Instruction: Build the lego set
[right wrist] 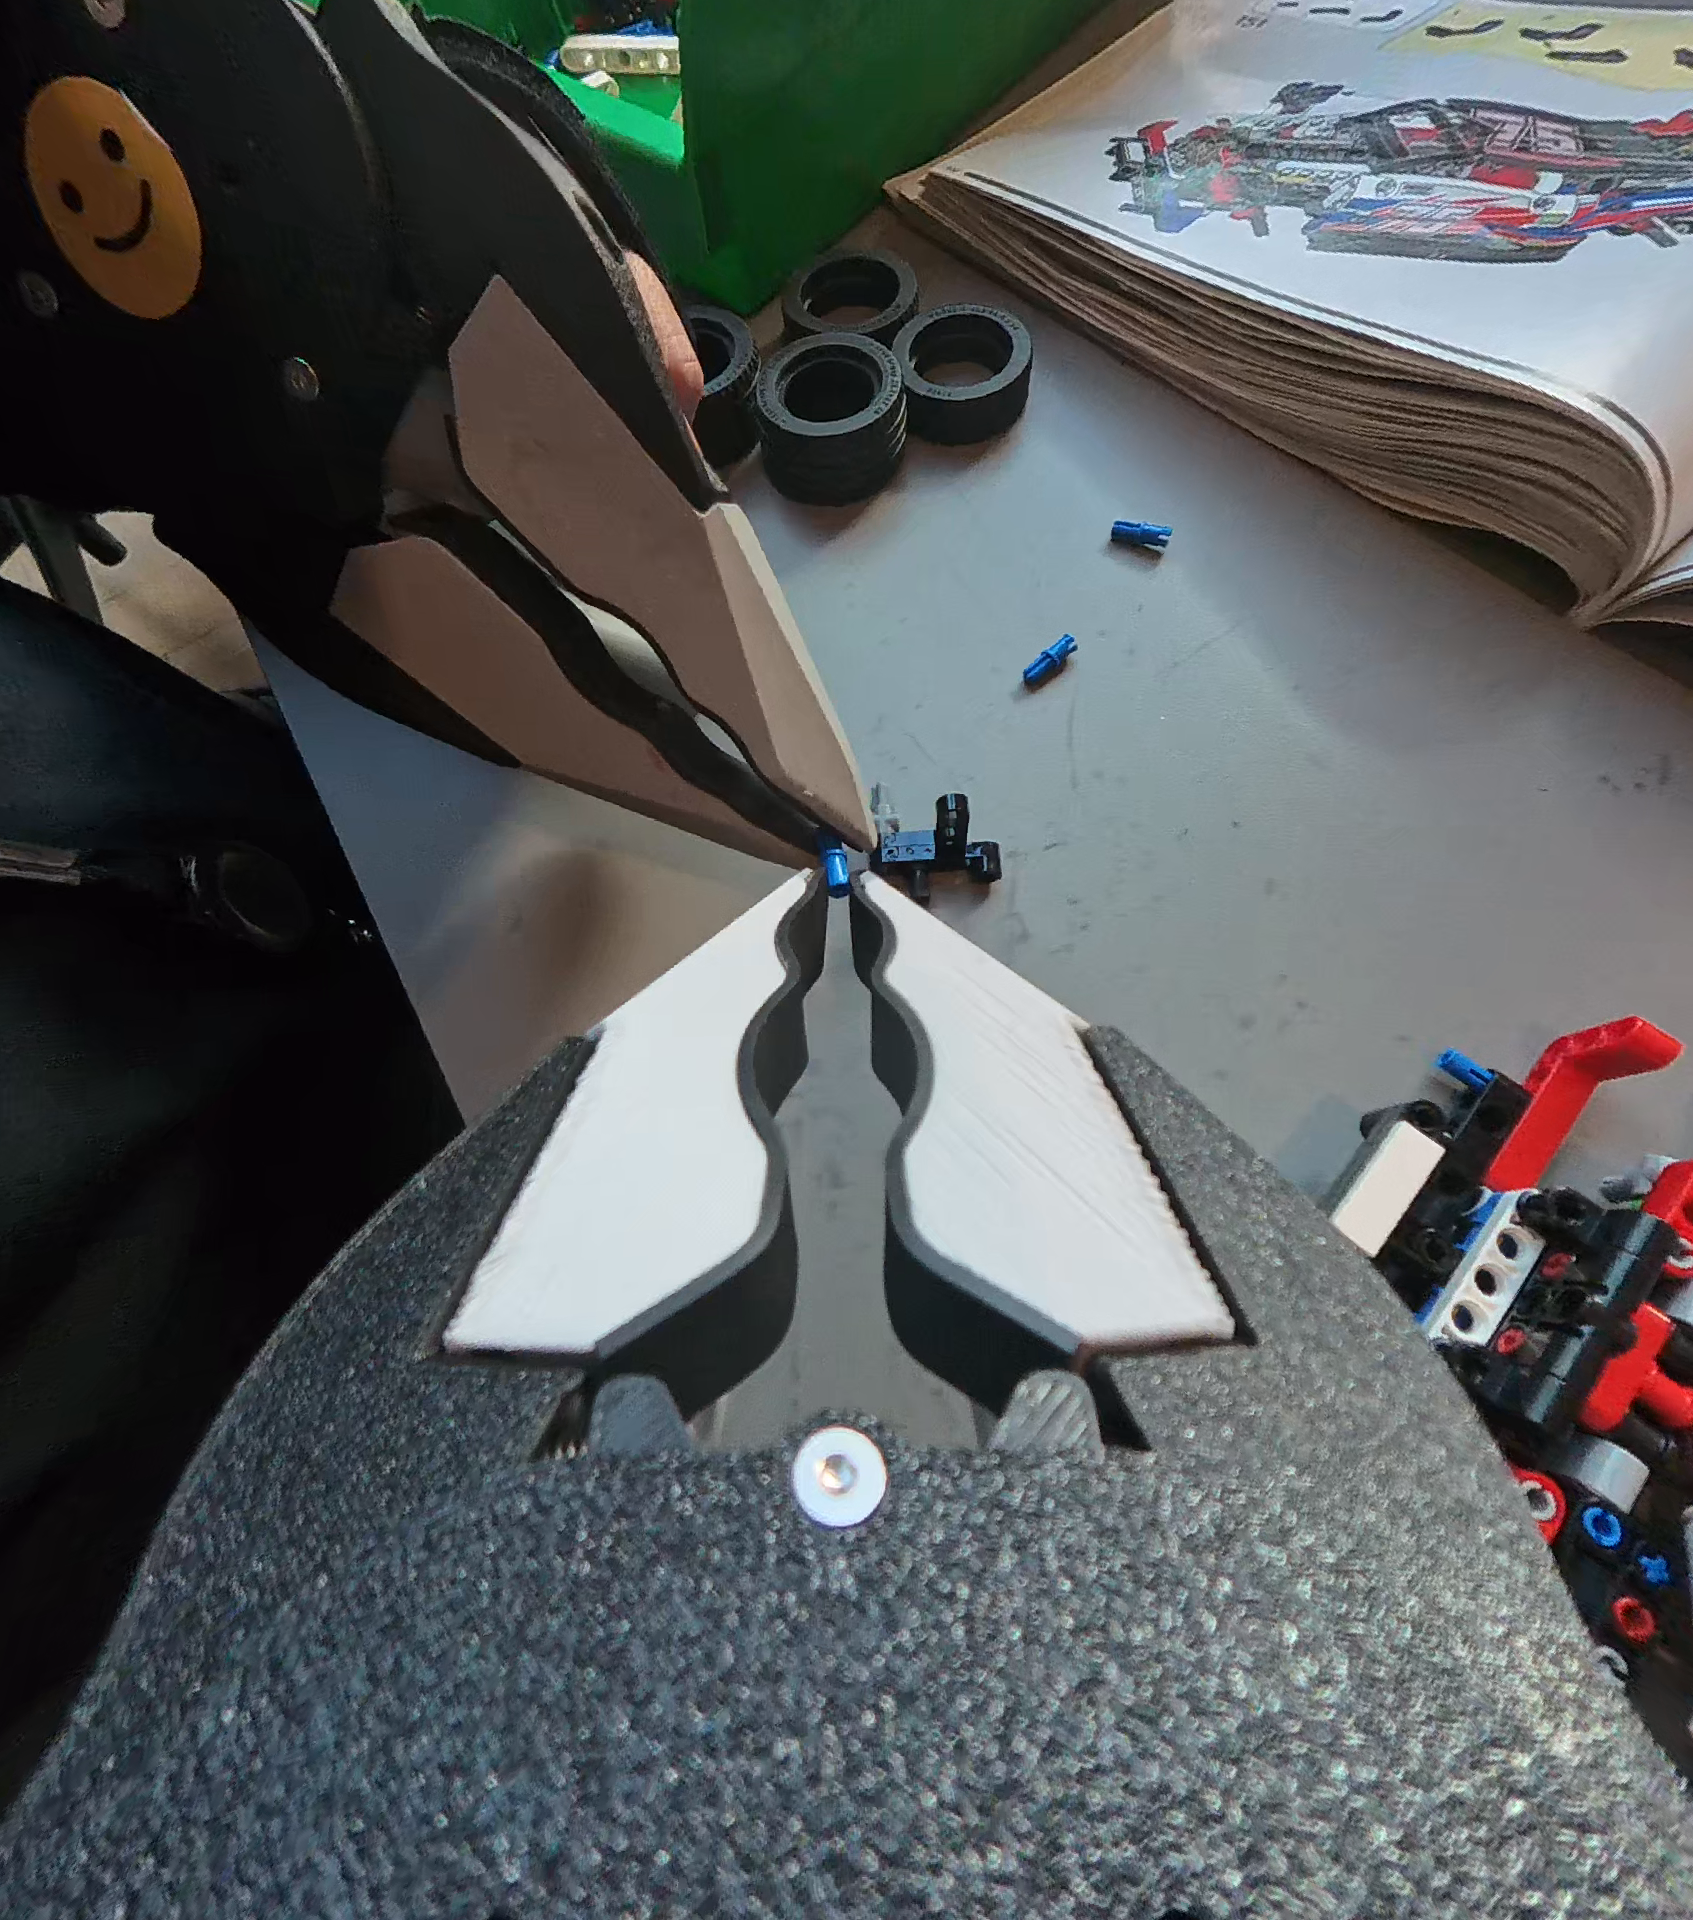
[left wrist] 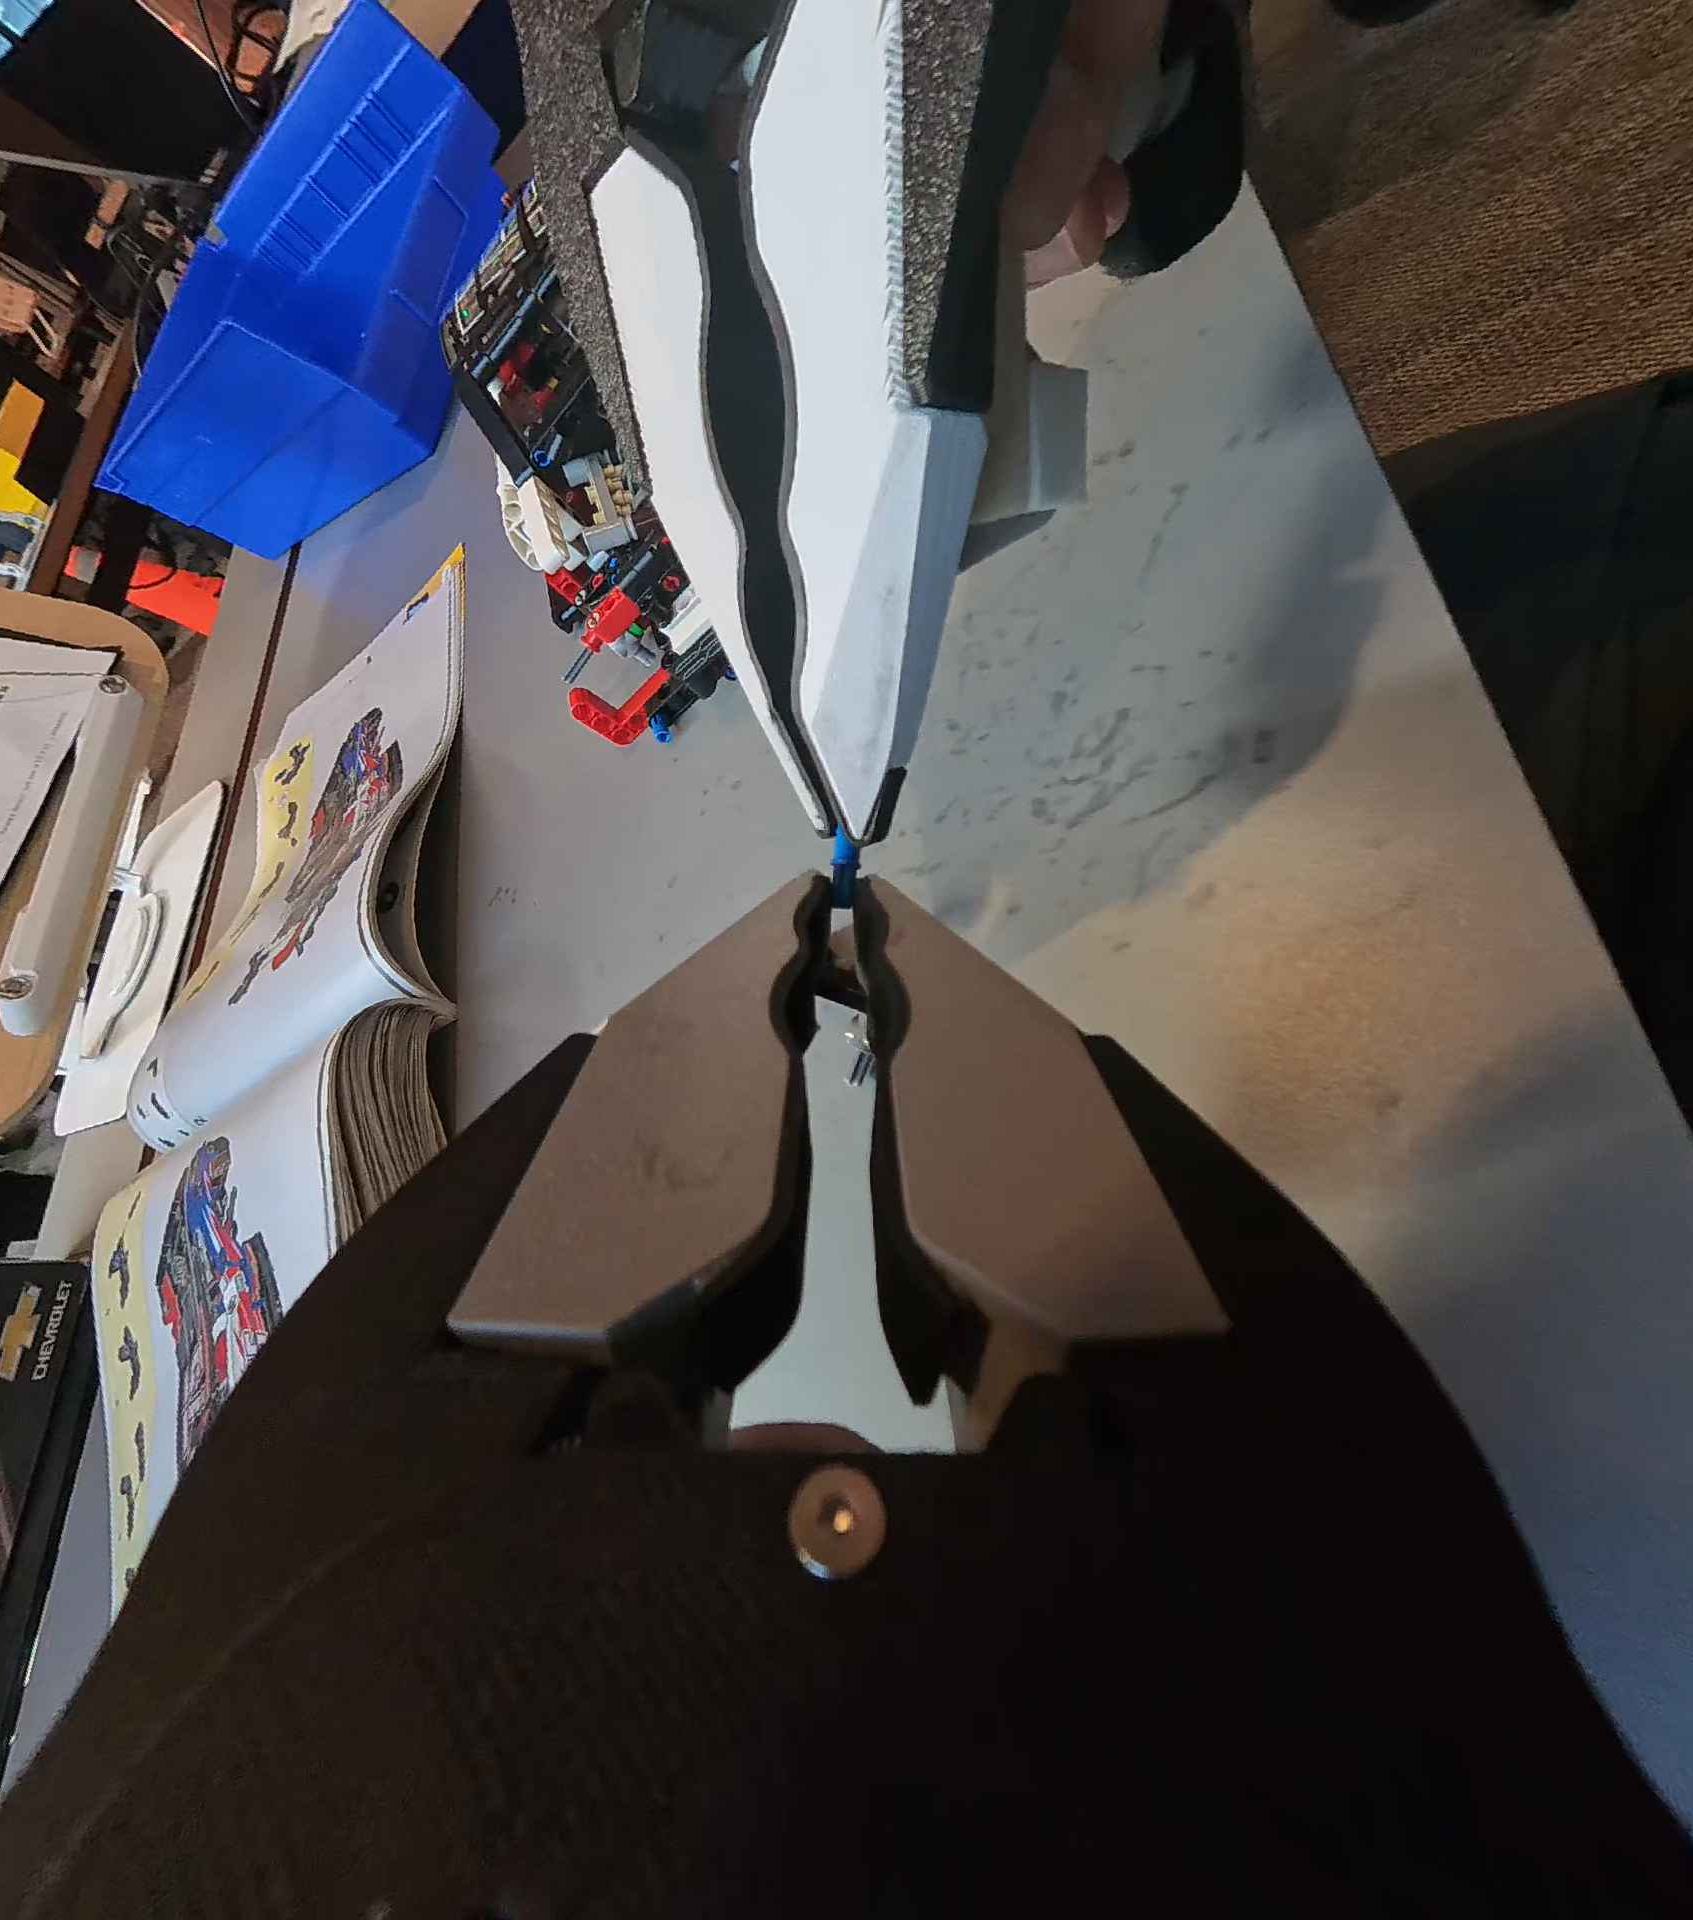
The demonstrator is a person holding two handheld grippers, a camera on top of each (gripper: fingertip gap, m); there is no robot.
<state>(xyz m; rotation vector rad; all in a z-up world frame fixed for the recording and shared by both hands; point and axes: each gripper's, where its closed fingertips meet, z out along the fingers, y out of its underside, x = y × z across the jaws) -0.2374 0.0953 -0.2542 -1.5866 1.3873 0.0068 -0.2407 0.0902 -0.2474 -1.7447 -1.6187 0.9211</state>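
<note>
A small blue pin (left wrist: 842, 868) (right wrist: 833, 869) is held above the grey table (right wrist: 1289, 831), pinched from both ends. My left gripper (left wrist: 843, 891), with brown fingers, is shut on its near end. It enters the right wrist view (right wrist: 847, 844) from the upper left. My right gripper (right wrist: 835, 885), with white fingers, is shut on the pin's other end and comes down from the top of the left wrist view (left wrist: 852, 831). A small black piece with a grey axle (right wrist: 935, 847) lies on the table just beyond the tips and shows through the left fingers' gap (left wrist: 837, 982).
Two loose blue pins (right wrist: 1140, 533) (right wrist: 1050, 660) and several black tyres (right wrist: 863, 395) lie beyond. The partly built car (right wrist: 1600, 1299) (left wrist: 572, 447) is to the right. An open instruction book (right wrist: 1393, 312) (left wrist: 322, 883), a blue bin (left wrist: 302, 291), a green bin (right wrist: 821, 104). The tips of both grippers are at nearly the same place.
</note>
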